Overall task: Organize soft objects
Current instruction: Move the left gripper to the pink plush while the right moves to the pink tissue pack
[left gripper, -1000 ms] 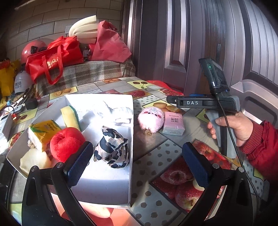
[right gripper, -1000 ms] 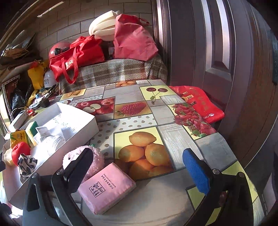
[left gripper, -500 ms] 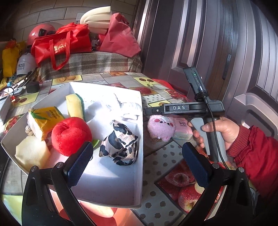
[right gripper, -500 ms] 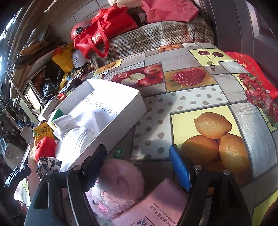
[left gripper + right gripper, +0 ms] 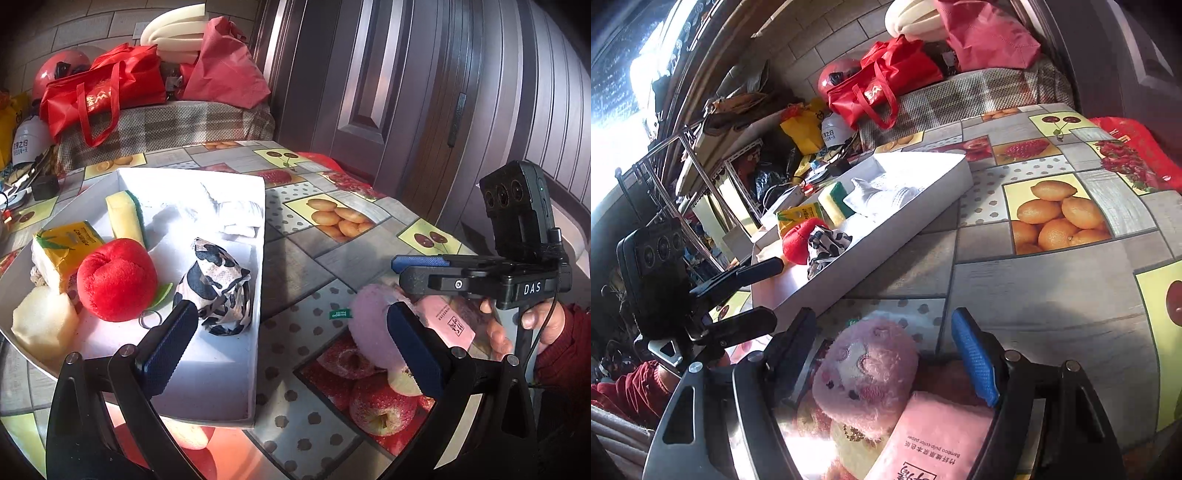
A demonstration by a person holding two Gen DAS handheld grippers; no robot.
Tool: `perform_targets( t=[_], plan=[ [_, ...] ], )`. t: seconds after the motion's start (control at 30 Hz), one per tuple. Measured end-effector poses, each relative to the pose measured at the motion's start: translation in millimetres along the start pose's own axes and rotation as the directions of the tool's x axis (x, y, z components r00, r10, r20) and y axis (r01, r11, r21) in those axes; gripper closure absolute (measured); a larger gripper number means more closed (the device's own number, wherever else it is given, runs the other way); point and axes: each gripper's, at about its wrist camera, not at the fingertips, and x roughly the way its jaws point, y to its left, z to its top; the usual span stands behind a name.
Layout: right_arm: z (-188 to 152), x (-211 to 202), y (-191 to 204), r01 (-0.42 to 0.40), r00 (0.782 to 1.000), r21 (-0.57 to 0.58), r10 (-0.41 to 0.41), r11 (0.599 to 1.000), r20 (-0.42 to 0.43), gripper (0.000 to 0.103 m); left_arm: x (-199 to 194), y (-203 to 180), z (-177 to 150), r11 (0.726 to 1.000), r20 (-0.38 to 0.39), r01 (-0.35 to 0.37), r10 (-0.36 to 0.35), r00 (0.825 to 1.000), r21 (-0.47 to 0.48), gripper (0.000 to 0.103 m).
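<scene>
The pink plush toy (image 5: 864,373) and the pink tissue pack (image 5: 934,439) sit side by side between the fingers of my right gripper (image 5: 884,321), which is shut on the pair just above the fruit-print tablecloth. In the left wrist view the right gripper (image 5: 399,268) is at the right, with the plush (image 5: 369,325) under it. My left gripper (image 5: 291,317) stands open with nothing in it over the near corner of the white box (image 5: 258,254). The box holds a red plush apple (image 5: 114,278), a cow-print pouch (image 5: 218,284), a sponge (image 5: 125,218), a yellow pack (image 5: 66,240) and white cloth (image 5: 232,214).
Red bags (image 5: 99,88) and a helmet lie on a plaid-covered bench behind the table. A door (image 5: 369,92) stands to the right. A metal rack (image 5: 701,166) with clutter is at the left. A hand in a red sleeve (image 5: 554,332) holds the right gripper.
My right gripper closed from wide onto the plush and the tissue pack, then swung left towards the box with both between its fingers. The left gripper barely moved.
</scene>
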Motion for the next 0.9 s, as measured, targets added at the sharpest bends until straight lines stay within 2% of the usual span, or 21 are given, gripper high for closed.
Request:
perform_targets(
  t=[0.03, 0.1, 0.17, 0.3, 0.37, 0.43, 0.5, 0.63, 0.8, 0.9],
  plan=[
    [-1.4, -12.7, -5.1, 0.023, 0.999, 0.027, -0.024, 0.999, 0.04, 0.022, 2.8, -6.6, -1.2, 1.0, -0.02, 0.019, -0.019, 1.0, 0.015, 0.0],
    [-4.5, -30.6, -16.7, 0.069, 0.994, 0.068, -0.075, 0.995, 0.082, 0.021, 8.6, -22.8, -2.4, 0.997, -0.053, 0.044, -0.041, 0.998, 0.057, 0.0],
    [-10.0, -40.0, -24.8, 0.106, 0.991, 0.093, -0.113, 0.99, 0.073, 0.021, 17.0, -36.3, -1.2, 0.996, -0.067, 0.007, -0.001, 0.998, 0.092, 0.0],
    [-19.8, -52.5, -33.4, 0.139, 0.987, 0.141, -0.148, 0.98, 0.055, 0.021, 33.4, -53.9, 3.6, 0.994, -0.077, -0.014, 0.022, 0.997, 0.108, 0.0],
    [-23.2, -60.7, -33.4, 0.15, 0.984, 0.141, -0.161, 0.979, 0.07, 0.021, 29.8, -64.2, 3.0, 0.99, -0.043, -0.02, 0.026, 0.999, 0.143, 0.0],
    [-25.2, -67.7, -32.5, 0.157, 0.981, 0.138, -0.17, 0.978, 0.089, 0.021, 16.8, -74.2, 0.6, 0.981, 0.034, -0.038, 0.033, 0.999, 0.19, 0.0],
    [-26.7, -69.6, -31.7, 0.16, 0.98, 0.134, -0.174, 0.978, 0.1, 0.021, 12.0, -81.9, 0.2, 0.972, 0.065, -0.026, 0.011, 0.998, 0.234, 0.0],
    [-30.3, -68.1, -41.3, 0.134, 0.982, 0.181, -0.155, 0.974, 0.105, 0.021, 29.8, -95.0, 3.8, 0.962, -0.018, 0.049, -0.046, 0.999, 0.268, 0.0],
    [-33.5, -72.0, -44.3, 0.114, 0.983, 0.207, -0.14, 0.972, 0.118, 0.021, 59.3, -88.6, 7.9, 0.977, -0.132, 0.028, 0.0, 0.991, 0.213, 0.002],
    [-34.5, -73.7, -42.4, 0.119, 0.982, 0.198, -0.144, 0.973, 0.118, 0.021, 62.3, -75.8, 6.1, 0.982, -0.155, 0.003, 0.026, 0.988, 0.189, 0.008]
  ],
)
